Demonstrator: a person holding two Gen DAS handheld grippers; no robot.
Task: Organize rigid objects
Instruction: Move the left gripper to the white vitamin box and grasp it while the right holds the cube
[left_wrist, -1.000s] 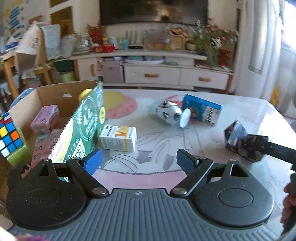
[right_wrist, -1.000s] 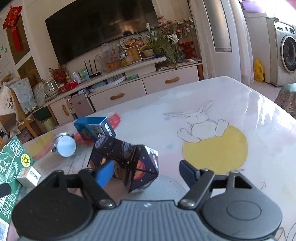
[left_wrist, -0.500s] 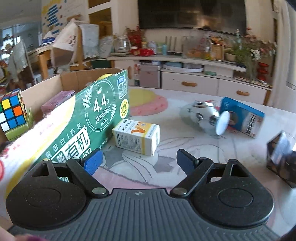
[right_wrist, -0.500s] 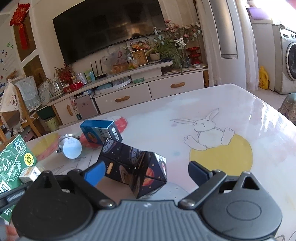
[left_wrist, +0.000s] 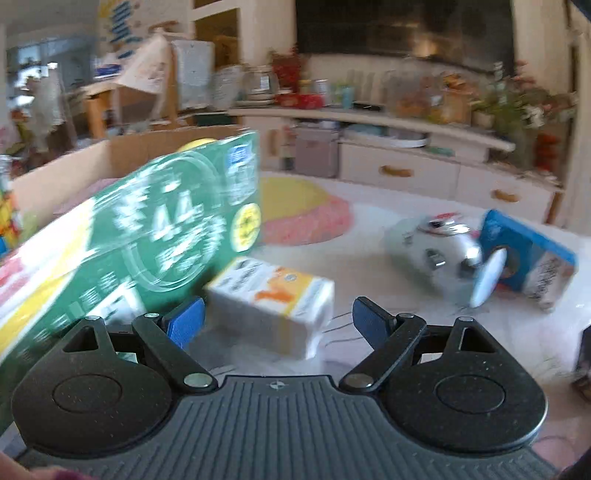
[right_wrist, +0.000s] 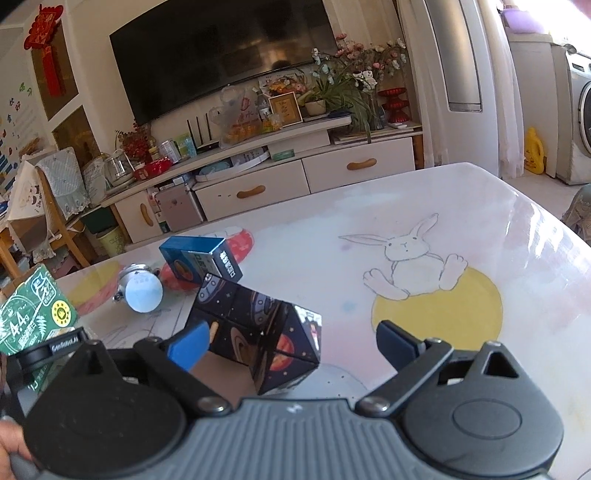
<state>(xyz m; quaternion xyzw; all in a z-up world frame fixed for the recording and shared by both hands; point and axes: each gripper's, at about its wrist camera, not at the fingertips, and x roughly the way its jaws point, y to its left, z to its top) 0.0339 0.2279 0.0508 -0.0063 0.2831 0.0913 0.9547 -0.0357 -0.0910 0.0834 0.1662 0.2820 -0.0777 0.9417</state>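
My left gripper is open, with a small white and yellow box lying on the table between its fingers, not gripped. A tall green carton leans at its left against a cardboard box. My right gripper is open around a dark space-print folding cube, jaws apart from it. A blue box and a silver round toy lie behind; they also show in the left wrist view as the blue box and the toy. The left view is blurred.
The table has a rabbit and yellow moon drawing at the right. The green carton and part of the left gripper show at the right view's left edge. A TV cabinet stands beyond the table.
The left gripper moved forward and lower toward the white and yellow box, which now sits between its fingers. The right gripper shifted slightly around the space-print cube. Both stayed open.
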